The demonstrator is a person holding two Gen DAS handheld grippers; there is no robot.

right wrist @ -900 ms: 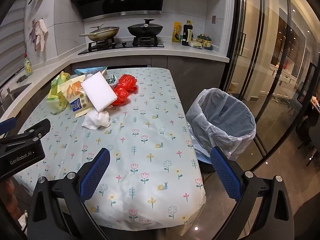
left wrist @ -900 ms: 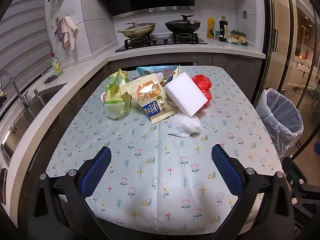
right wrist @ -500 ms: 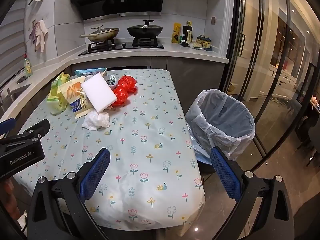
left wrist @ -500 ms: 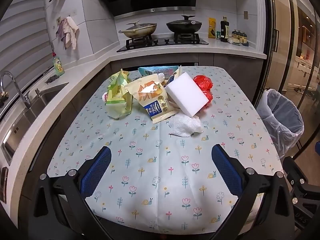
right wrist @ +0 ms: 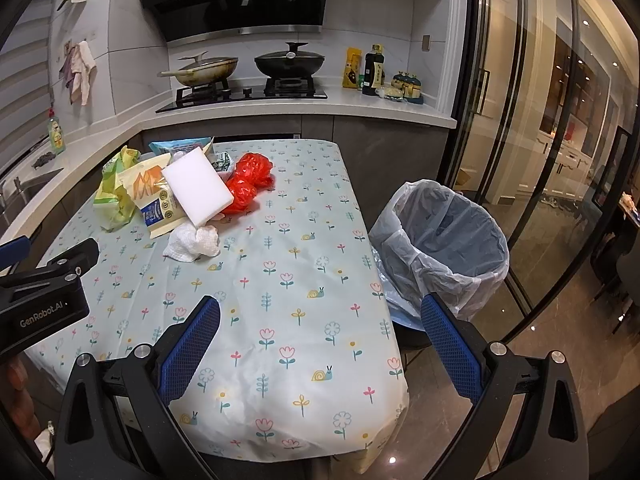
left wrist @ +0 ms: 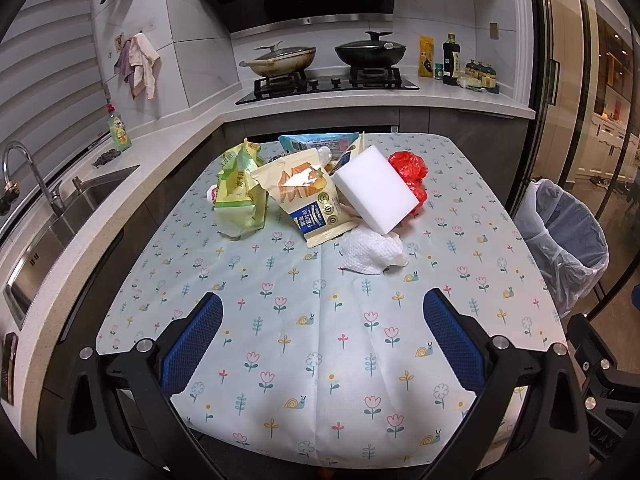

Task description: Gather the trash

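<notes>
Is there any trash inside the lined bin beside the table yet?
No, in the right wrist view the bin shows only its clear liner, and the trash pile sits on the table.

1. One white foam block [left wrist: 376,192] on the table [left wrist: 320,320].
2. Two red plastic bags [left wrist: 412,176] right of the block.
3. One crumpled paper towel [left wrist: 370,250] before it.
4. One lined trash bin [right wrist: 444,240] beside the table.
5. Two pans [left wrist: 370,50] on the stove beyond.
</notes>
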